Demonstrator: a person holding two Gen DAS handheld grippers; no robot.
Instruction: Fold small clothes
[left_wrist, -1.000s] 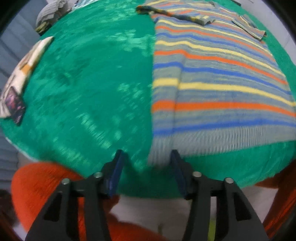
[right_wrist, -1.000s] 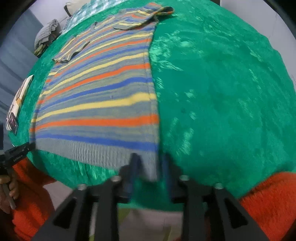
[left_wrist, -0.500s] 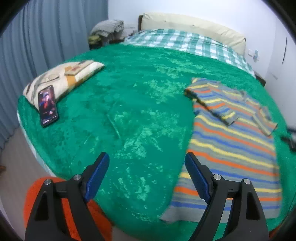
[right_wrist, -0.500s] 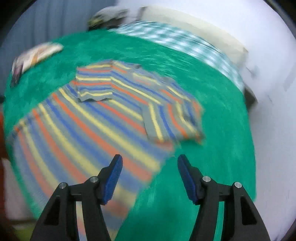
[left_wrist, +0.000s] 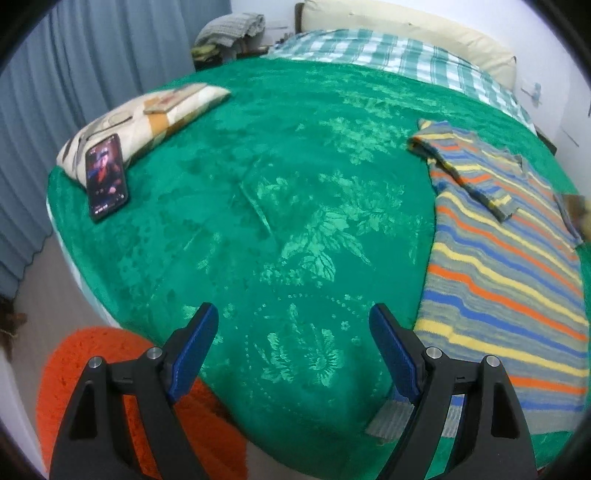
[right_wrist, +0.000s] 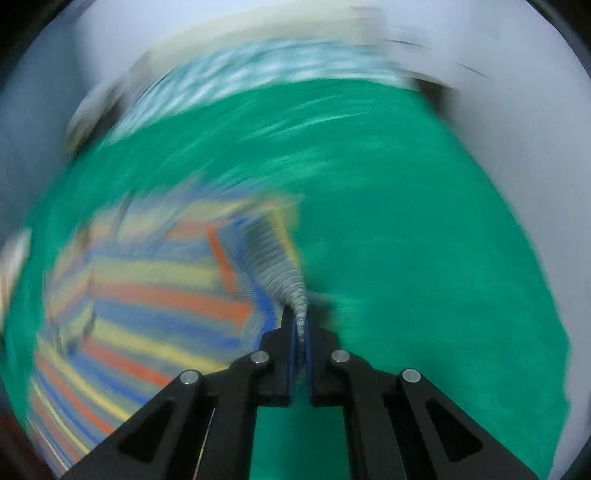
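Observation:
A striped knit sweater in grey, yellow, orange and blue lies flat on the green bedspread, at the right of the left wrist view, sleeves folded across its chest. My left gripper is open and empty above the bed's near edge, left of the sweater's grey hem. In the blurred right wrist view my right gripper is shut on the sweater's grey ribbed edge, which rises from the striped body.
A phone leans on a patterned pillow at the bed's left edge. A checked sheet and cream pillow lie at the head. An orange rug covers the floor by the near edge. Blue curtains hang at left.
My left gripper has opened wide and lifted back from the hem. My right gripper, open half a second ago, has closed on the sweater's ribbed edge and is swinging fast.

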